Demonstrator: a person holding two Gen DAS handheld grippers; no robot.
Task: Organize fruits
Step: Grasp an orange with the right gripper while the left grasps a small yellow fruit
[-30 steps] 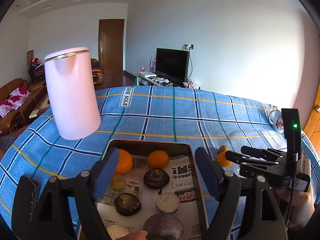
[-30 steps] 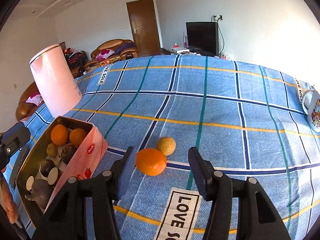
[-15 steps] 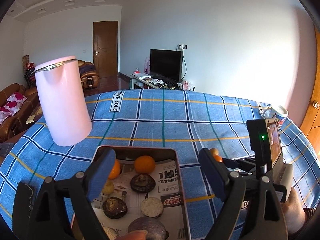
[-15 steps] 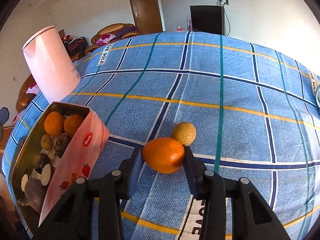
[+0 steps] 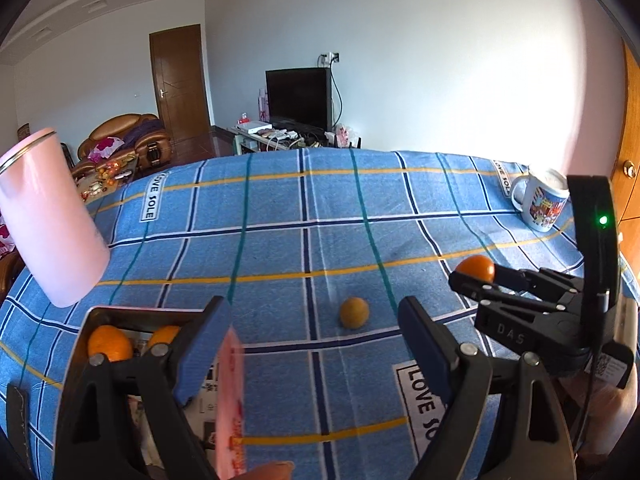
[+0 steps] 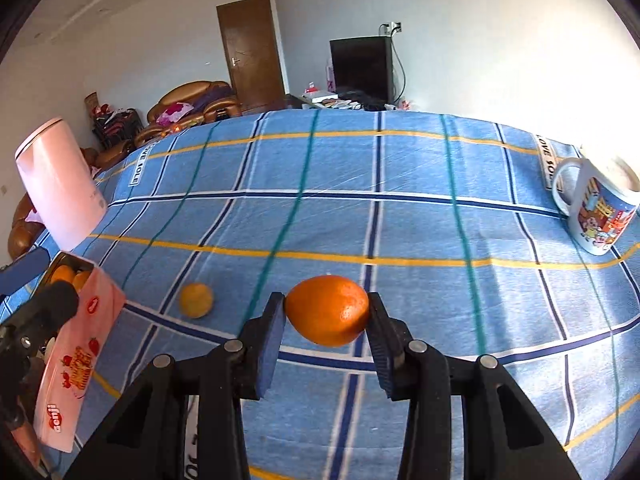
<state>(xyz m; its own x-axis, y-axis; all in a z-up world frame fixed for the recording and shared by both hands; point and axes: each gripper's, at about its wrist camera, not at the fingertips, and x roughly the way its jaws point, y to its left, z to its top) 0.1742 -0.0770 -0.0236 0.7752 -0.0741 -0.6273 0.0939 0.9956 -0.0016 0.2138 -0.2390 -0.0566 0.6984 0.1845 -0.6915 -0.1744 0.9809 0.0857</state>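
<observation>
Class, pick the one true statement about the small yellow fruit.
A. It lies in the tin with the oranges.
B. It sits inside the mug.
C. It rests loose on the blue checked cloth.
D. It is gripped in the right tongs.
C: the small yellow fruit lies free on the blue checked cloth, while the right tongs hold the orange.

orange fruit (image 6: 327, 310), blue plaid tablecloth (image 6: 400, 224), pink kettle (image 6: 56, 184)
</observation>
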